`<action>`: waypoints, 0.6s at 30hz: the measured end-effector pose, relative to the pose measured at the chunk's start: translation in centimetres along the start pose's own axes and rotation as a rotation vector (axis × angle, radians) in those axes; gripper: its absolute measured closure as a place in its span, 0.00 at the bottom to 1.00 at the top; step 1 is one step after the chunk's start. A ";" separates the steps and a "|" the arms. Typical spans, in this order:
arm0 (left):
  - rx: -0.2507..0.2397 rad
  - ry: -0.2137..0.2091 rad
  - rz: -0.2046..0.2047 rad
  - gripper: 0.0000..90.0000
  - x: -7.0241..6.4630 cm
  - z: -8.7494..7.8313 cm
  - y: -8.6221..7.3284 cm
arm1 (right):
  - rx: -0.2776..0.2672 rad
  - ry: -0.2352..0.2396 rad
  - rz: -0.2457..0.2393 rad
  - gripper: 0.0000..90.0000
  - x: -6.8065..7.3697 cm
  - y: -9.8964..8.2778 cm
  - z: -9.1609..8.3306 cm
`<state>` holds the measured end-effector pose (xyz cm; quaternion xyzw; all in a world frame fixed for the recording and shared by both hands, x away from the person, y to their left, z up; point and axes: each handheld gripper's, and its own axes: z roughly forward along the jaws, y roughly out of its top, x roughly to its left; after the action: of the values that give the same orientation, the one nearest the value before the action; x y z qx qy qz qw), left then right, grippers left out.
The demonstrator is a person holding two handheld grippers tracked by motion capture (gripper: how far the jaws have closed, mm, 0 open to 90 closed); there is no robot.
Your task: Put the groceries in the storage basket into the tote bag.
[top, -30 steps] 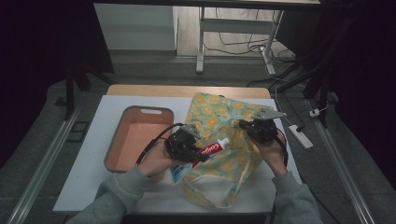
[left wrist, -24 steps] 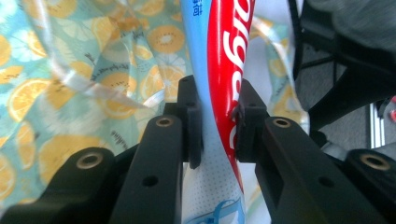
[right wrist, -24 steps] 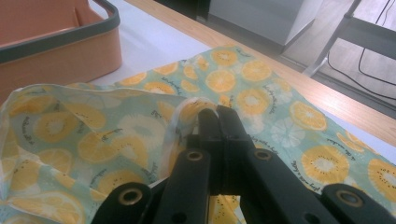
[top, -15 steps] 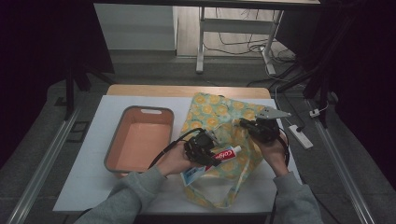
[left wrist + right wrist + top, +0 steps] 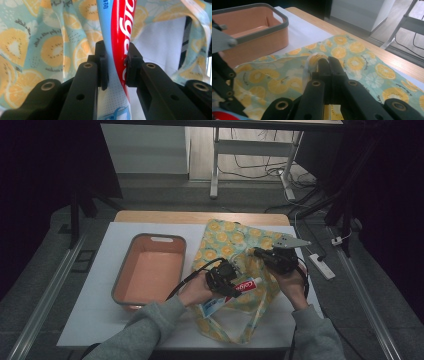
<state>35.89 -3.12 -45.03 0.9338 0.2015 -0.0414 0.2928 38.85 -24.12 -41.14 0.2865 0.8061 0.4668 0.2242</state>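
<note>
A lemon-print cloth bag (image 5: pixel 235 242) lies on the white table, right of centre. My left gripper (image 5: pixel 234 289) is shut on a red, white and blue toothpaste tube (image 5: pixel 246 285), held over the bag's near half. In the left gripper view the tube (image 5: pixel 120 45) stands pinched between the two pads, with the bag's cloth (image 5: pixel 37 45) and its mouth behind it. My right gripper (image 5: pixel 256 254) is shut on the bag's upper edge. In the right gripper view a fold of cloth (image 5: pixel 312 60) is nipped at the tips and lifted.
An orange bin with a grey rim (image 5: pixel 148 240) stands empty left of the bag, also near in the right gripper view (image 5: pixel 259 32). The bag's handle loop (image 5: pixel 250 330) trails toward the table's near edge. A power strip (image 5: pixel 320 266) lies beyond the right edge.
My left gripper has carried the toothpaste tube rightward and lower, from beside the bin to over the bag's opening. The right gripper has kept still, holding the cloth.
</note>
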 end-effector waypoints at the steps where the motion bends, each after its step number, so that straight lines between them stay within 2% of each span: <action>1: -0.002 -0.003 -0.004 0.84 0.1 0.1 0.2 | -0.001 0.002 0.001 1.00 0.0 0.0 0.0; 8: 0.029 -0.008 -0.004 0.84 0.5 1.6 1.3 | -0.009 0.009 0.005 1.00 0.1 0.0 -0.1; 18: 0.027 0.059 -0.008 0.84 1.4 2.4 2.7 | -0.022 0.009 0.017 1.00 0.0 0.0 -0.6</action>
<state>38.31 -6.03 -45.86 0.9375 0.2135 -0.0177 0.2742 38.53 -24.48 -40.83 0.2888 0.7993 0.4790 0.2199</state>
